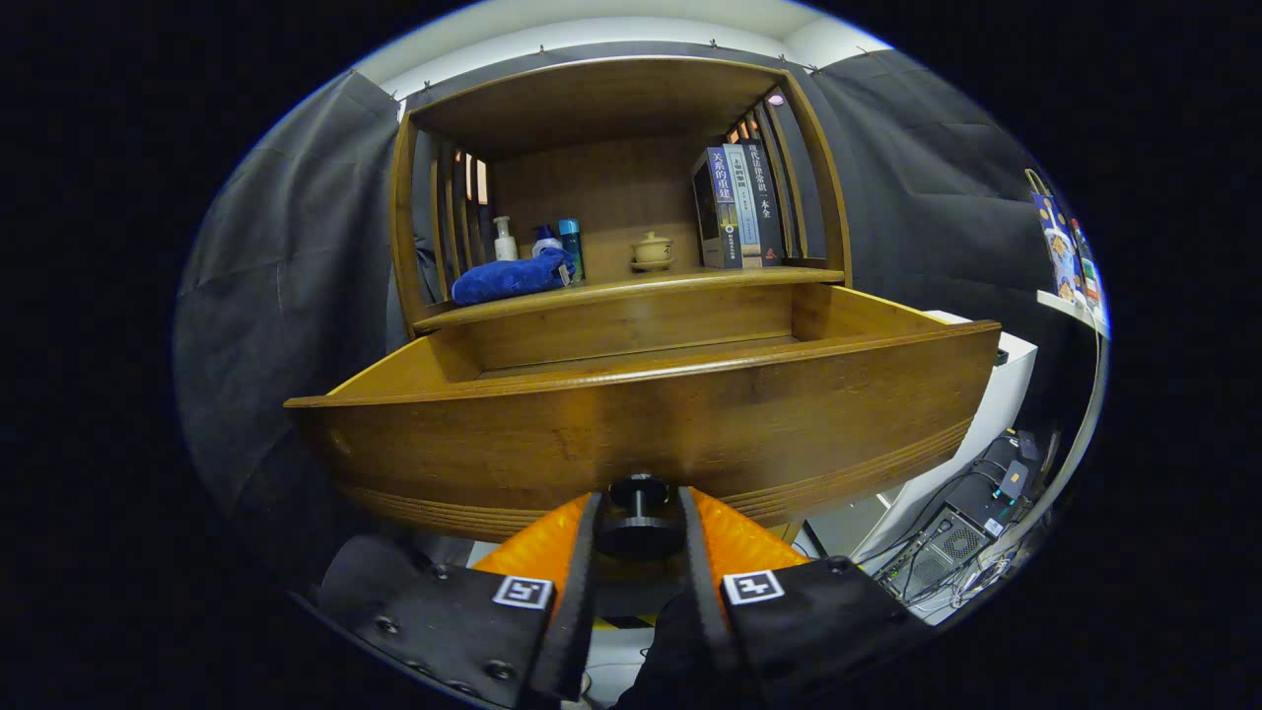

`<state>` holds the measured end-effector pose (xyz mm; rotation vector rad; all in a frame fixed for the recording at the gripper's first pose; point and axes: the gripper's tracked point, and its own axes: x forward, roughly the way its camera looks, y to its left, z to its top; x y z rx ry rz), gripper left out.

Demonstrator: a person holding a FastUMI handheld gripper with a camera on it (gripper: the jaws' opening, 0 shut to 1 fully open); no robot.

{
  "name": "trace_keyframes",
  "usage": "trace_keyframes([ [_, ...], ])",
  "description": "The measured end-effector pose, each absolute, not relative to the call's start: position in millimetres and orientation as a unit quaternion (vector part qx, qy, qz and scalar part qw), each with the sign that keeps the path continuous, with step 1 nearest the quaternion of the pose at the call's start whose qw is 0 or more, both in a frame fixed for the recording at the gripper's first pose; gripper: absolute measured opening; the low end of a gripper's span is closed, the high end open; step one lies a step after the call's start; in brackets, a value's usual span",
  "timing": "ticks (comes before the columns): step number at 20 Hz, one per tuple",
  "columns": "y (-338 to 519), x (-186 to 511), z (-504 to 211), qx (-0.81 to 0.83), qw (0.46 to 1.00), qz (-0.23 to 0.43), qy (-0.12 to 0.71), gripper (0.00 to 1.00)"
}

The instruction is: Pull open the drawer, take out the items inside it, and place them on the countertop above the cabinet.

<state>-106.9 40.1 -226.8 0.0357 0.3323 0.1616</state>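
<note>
The wooden drawer stands pulled out from the cabinet, its front panel close before me. My gripper is shut on the dark round drawer knob, one finger pressing on each side of it. The drawer's inside is hidden behind its front panel; I see just the far inner wall and side walls. Above the drawer runs the countertop, with a folded blue cloth on its left part.
On the countertop under a wooden hutch stand a white pump bottle, a blue bottle, a small lidded ceramic cup and upright books. A white unit and cables with a computer case lie to the lower right.
</note>
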Motion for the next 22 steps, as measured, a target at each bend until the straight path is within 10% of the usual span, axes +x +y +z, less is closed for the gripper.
trace_keyframes([
  [7, 54, -104, -186, -0.002, 0.987, 0.106, 0.123, 0.98],
  [22, 58, -34, -97, -0.039, 0.991, 0.078, 0.098, 0.98],
])
